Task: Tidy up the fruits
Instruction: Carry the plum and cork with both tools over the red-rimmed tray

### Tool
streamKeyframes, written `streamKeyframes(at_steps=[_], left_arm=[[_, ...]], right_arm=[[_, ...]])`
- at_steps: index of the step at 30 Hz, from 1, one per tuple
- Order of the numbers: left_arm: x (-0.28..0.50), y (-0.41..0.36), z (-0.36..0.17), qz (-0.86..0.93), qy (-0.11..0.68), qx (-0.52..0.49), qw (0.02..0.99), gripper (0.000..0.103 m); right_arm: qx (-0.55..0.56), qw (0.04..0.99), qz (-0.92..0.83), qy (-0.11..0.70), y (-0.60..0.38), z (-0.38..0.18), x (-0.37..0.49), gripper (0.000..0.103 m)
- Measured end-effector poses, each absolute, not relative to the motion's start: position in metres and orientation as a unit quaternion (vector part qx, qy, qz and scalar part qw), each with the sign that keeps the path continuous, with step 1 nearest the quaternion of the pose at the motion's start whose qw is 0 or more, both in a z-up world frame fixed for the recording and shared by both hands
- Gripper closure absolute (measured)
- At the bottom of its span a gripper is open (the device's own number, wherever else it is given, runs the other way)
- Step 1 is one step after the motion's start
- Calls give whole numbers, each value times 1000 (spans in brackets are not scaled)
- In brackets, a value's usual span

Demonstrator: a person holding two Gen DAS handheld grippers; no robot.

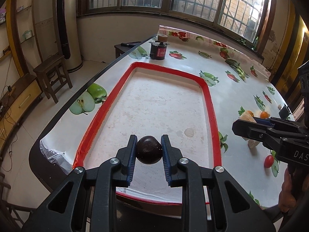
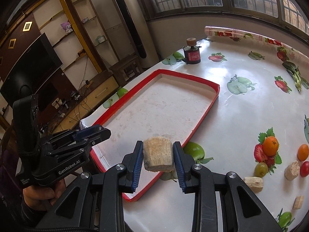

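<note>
My left gripper (image 1: 148,150) is shut on a dark purple round fruit (image 1: 149,151) and holds it over the near end of the red-rimmed white tray (image 1: 209,100). My right gripper (image 2: 158,158) is shut on a pale fibrous sugarcane chunk (image 2: 158,157) above the tray's near right rim (image 2: 204,116). In the right wrist view, loose fruit lies on the table at the right: two oranges (image 2: 270,146), a green grape (image 2: 260,169), a red tomato (image 2: 304,169) and several more cane chunks (image 2: 253,184). The left gripper also shows at the left of the right wrist view (image 2: 96,131).
A dark jar with a cork-coloured lid (image 1: 158,48) stands on the table beyond the tray's far end. The table (image 1: 241,96) has a glossy fruit-print cloth. A wooden stool (image 1: 51,71) stands on the floor at the left.
</note>
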State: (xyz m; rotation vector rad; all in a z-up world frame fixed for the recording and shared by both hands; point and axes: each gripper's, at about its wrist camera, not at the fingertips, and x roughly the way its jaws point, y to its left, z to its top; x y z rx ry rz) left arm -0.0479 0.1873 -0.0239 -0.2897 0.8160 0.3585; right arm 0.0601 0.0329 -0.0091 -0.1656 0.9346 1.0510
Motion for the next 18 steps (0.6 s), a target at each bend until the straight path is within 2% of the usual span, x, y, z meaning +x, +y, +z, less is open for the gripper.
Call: streamKeyframes(at_steps=[18], left_arm=[[-15, 220, -56, 204, 422, -148, 871, 81]], right_arm=[[-129, 744, 458, 468, 121, -68, 106, 71]])
